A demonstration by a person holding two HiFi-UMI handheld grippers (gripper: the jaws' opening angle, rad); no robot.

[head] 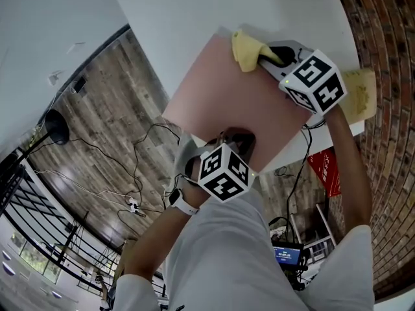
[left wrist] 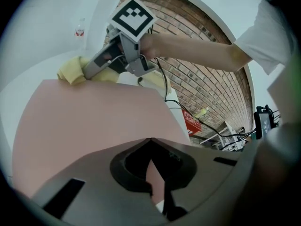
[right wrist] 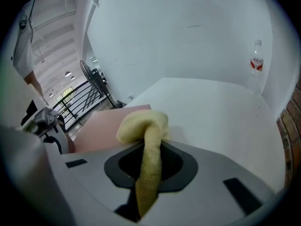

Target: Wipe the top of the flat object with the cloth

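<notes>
Pinching 1 cloth (head: 245,49) w/ R gripper (head: 266,58) at 1 pink board (head: 220,92).

The left gripper (head: 238,140) points forward and down, its jaws closed on the near edge of the board (head: 220,89); a pink sliver shows between them. The left forearm (head: 152,235) runs back to a bent elbow close to the body. The right gripper (head: 264,58) reaches further out at a like downward tilt, jaws clamped on the cloth (right wrist: 148,145), which trails up between them. The right arm (head: 353,173) is stretched nearly straight. The 2 marker cubes face up.
</notes>
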